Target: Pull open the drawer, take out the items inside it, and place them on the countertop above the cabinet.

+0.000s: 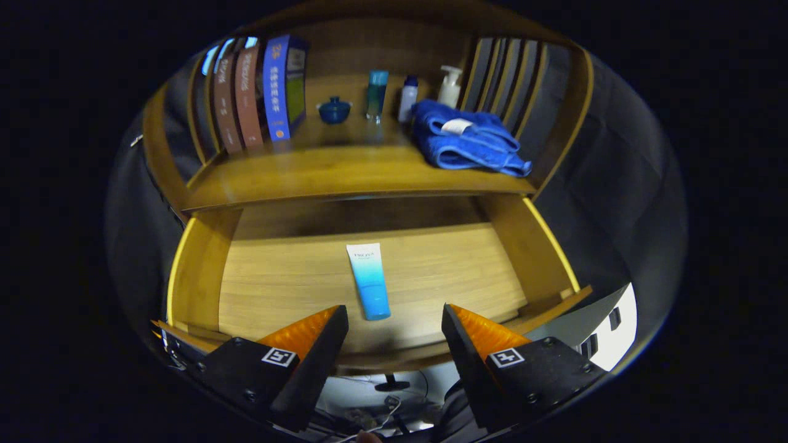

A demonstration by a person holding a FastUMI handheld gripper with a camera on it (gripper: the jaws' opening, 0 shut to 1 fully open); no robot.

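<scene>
The wooden drawer (197, 271) stands pulled out below the countertop (345, 175). On its floor lies a white-and-blue tube (369, 281), lengthwise, cap end toward me. My gripper (394, 311) hovers over the drawer's front edge with its fingers open. The tube's near end sits just ahead of the gap between the fingertips, a little toward the left finger (320, 326). Nothing is held between the fingers.
On the countertop sit a folded blue towel (468, 138), a pump bottle (450, 86), a small white bottle (407, 97), a teal bottle (376, 92), a dark blue lidded pot (334, 111) and several upright books (258, 92). Slatted side panels flank it.
</scene>
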